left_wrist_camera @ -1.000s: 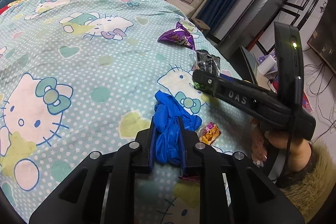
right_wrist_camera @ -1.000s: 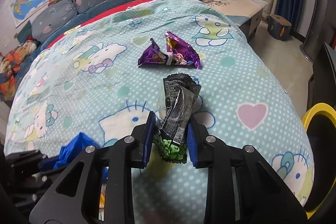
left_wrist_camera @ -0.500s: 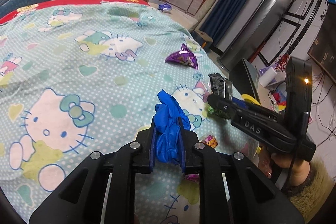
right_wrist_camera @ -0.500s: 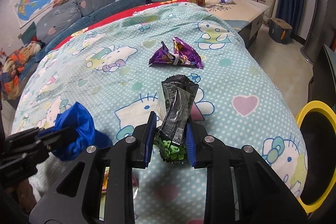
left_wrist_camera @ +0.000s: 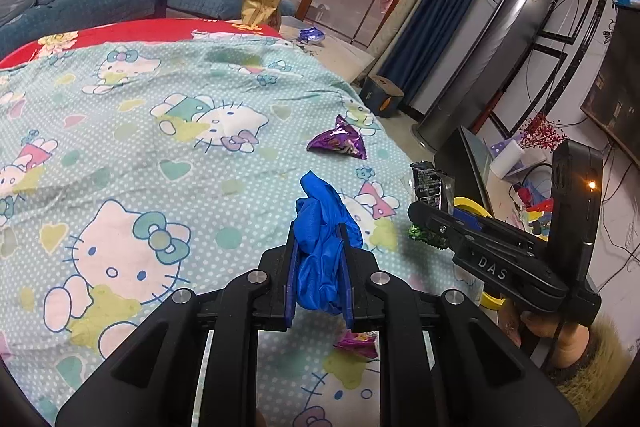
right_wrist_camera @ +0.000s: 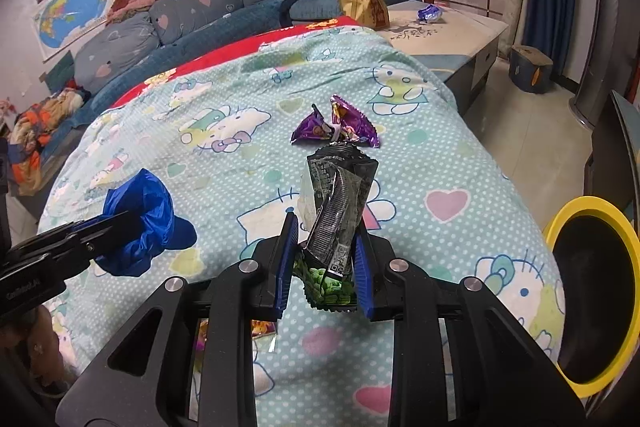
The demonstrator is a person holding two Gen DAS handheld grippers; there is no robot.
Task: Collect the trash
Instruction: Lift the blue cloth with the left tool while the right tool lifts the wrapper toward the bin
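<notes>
Both hands are rising off the bed (left_wrist_camera: pixel 120 155) with their loads; a second ago the glove (left_wrist_camera: pixel 324 239) was partly lying on the quilt, and now it is hanging clear of it, pinched between the pads of the left gripper (left_wrist_camera: pixel 320 263); the right gripper (right_wrist_camera: pixel 326 263) is likewise carrying its black-and-green packet (right_wrist_camera: pixel 336 211) clamped upright, and the quilt is dropping away beneath it as more of the room comes into view; the bin (right_wrist_camera: pixel 592 291), with its yellow rim, is showing more fully at 3 o'clock in the right view than before, so I judge both pieces are heading there; two pieces are now collected but not yet dropped; the purple wrapper (right_wrist_camera: pixel 340 125) is lying on the quilt at 12 o'clock from the packet, untouched; a small wrapper (left_wrist_camera: pixel 358 341) is lying just below the left jaws at 6 o'clock, also waiting; in the left view the right gripper is crossing at 3 o'clock, well clear of the glove, so the two loads are not tangling.
</notes>
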